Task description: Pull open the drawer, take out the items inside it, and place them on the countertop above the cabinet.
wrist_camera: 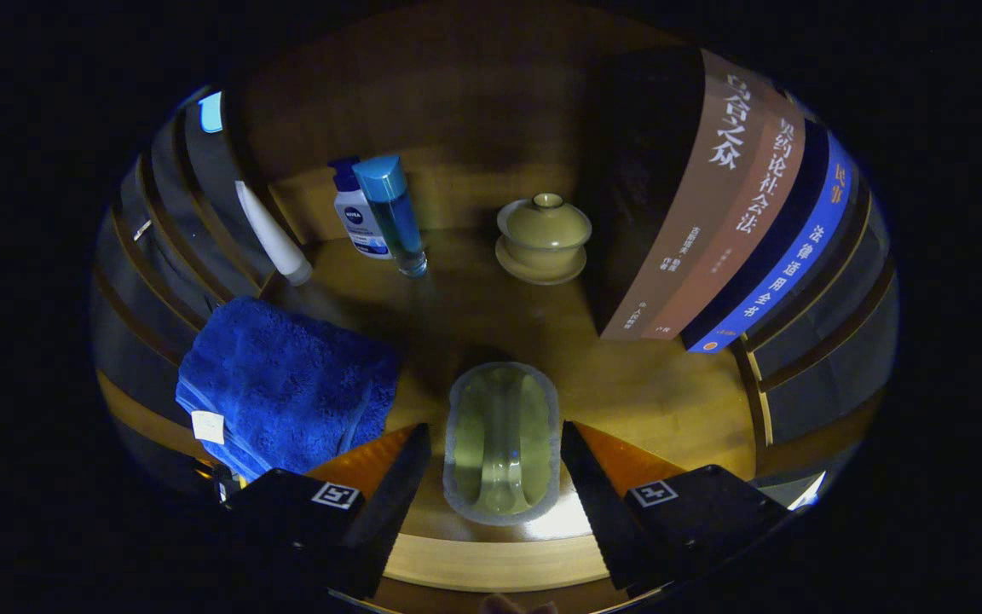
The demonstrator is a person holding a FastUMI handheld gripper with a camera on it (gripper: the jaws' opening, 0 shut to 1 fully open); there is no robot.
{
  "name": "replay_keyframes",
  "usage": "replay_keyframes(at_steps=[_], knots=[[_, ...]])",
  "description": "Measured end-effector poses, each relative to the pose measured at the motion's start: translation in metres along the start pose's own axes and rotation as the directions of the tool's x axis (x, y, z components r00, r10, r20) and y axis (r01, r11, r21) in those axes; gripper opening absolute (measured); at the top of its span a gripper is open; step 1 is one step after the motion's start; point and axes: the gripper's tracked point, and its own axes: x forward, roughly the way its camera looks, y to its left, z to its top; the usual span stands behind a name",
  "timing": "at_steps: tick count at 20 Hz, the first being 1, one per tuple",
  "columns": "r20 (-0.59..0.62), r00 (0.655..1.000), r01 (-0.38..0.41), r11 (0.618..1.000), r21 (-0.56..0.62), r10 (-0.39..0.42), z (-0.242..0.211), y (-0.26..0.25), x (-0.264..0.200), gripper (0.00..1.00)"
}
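A pale green, translucent oblong dish [501,443] with a whitish rim lies on the wooden countertop [653,392], close to its front edge. My gripper [494,425] is open and straddles the dish. The left finger [397,486] stands a small gap away from its rim. The right finger [593,486] sits right beside its other side, and I cannot tell if it touches. The drawer is hidden from this angle.
A folded blue towel [286,384] lies just left of the fingers. Farther back stand a white tube [274,234], a white pump bottle [357,217], a blue bottle [395,213] and a lidded olive tea bowl [544,239]. Upright books [713,205] fill the right side.
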Motion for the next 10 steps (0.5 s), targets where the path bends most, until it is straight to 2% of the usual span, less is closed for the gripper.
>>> replay_keyframes(at_steps=[6, 8, 10], knots=[[0.169, 0.984, -0.060, 0.998, 0.009, 0.058, -0.025, 0.015, -0.054, 0.98], [0.248, 0.965, -0.089, 0.996, -0.001, 0.087, -0.042, 0.019, -0.081, 0.99], [0.344, 0.928, -0.150, 0.989, -0.001, 0.141, -0.057, 0.028, -0.114, 0.99]])
